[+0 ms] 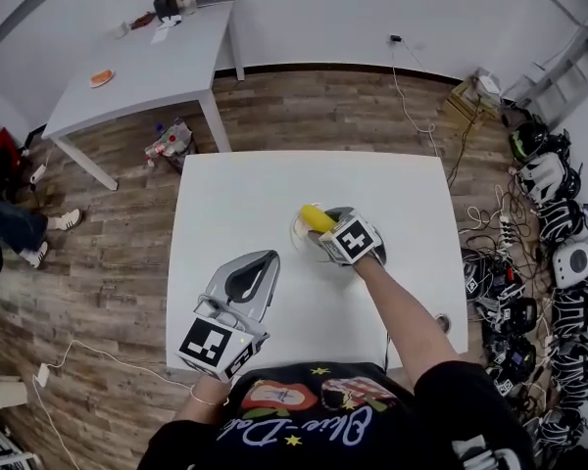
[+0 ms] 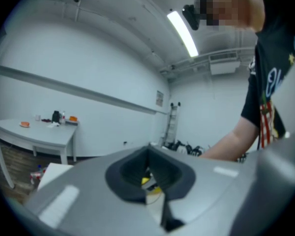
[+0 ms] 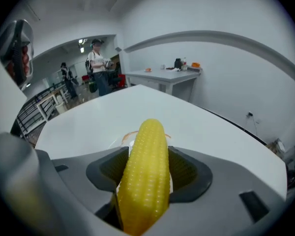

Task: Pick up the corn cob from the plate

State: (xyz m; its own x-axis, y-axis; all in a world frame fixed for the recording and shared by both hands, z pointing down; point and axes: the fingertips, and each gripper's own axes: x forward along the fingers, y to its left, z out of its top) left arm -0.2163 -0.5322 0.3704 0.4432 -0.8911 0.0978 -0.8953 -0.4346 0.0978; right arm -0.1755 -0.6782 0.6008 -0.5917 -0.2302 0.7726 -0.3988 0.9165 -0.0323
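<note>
A yellow corn cob lies on a small white plate near the middle of the white table. My right gripper points steeply down over it. In the right gripper view the corn cob runs lengthwise between the two dark pads, which stand wide apart on either side of it; only a sliver of the plate shows behind it. My left gripper hovers over the table's near left part, jaws together and nothing in them. The left gripper looks towards the plate through a thin slit.
A second white table with small items stands at the back left. Cables and several headsets line the floor on the right. In the right gripper view people stand far behind the table.
</note>
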